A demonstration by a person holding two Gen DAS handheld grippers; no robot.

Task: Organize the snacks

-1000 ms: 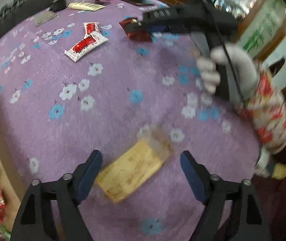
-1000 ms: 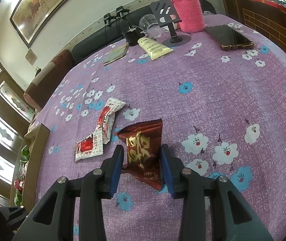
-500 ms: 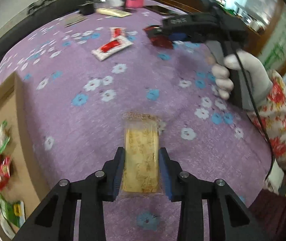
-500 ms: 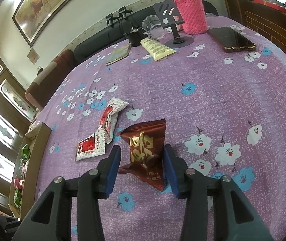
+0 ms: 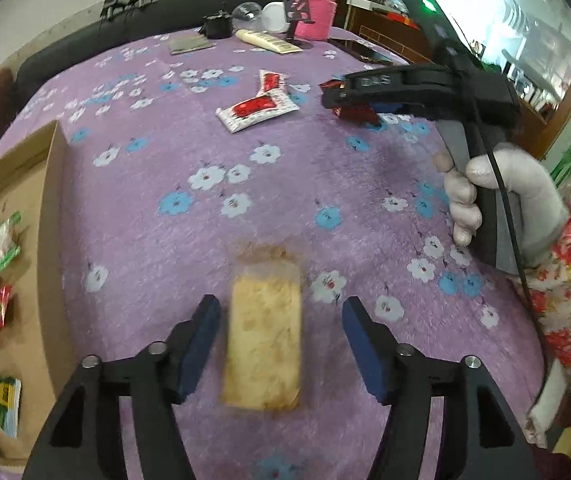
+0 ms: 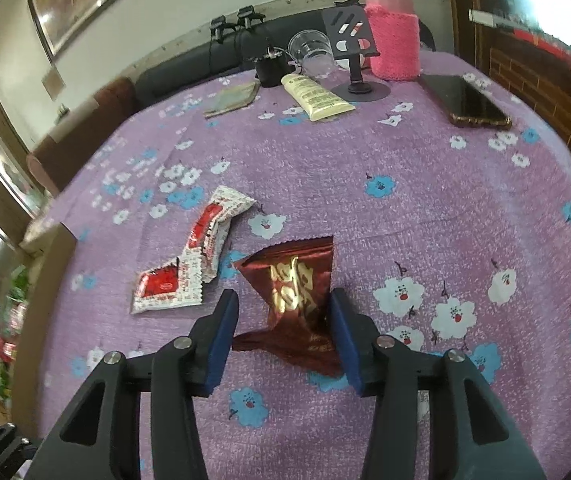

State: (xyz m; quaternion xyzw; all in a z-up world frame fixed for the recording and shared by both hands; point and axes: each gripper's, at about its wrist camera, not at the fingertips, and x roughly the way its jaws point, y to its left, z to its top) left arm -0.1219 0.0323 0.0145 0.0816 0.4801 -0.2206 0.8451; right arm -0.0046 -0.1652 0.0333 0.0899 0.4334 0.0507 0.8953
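A tan, blurred snack packet (image 5: 263, 332) lies on the purple flowered cloth between the jaws of my left gripper (image 5: 281, 340), which is open with gaps on both sides. My right gripper (image 6: 283, 340) holds a dark red foil snack (image 6: 297, 300) between its pads; the right pad touches it, a gap shows at the left. That gripper also shows in the left wrist view (image 5: 349, 98). Two red-and-white sachets (image 6: 189, 272) lie left of the foil snack. A cardboard box (image 5: 13, 208) with green and red snacks sits at the left.
At the table's far end stand a pink-sleeved bottle (image 6: 391, 36), a phone stand (image 6: 355, 60), a cream tube (image 6: 315, 98), a plastic cup (image 6: 311, 54) and a phone (image 6: 469, 102). A gloved hand (image 5: 501, 200) holds the right gripper.
My left gripper was shut on the tan packet half a second ago; now its jaws have opened and the packet lies free. The right gripper's jaws have widened slightly around the foil snack.
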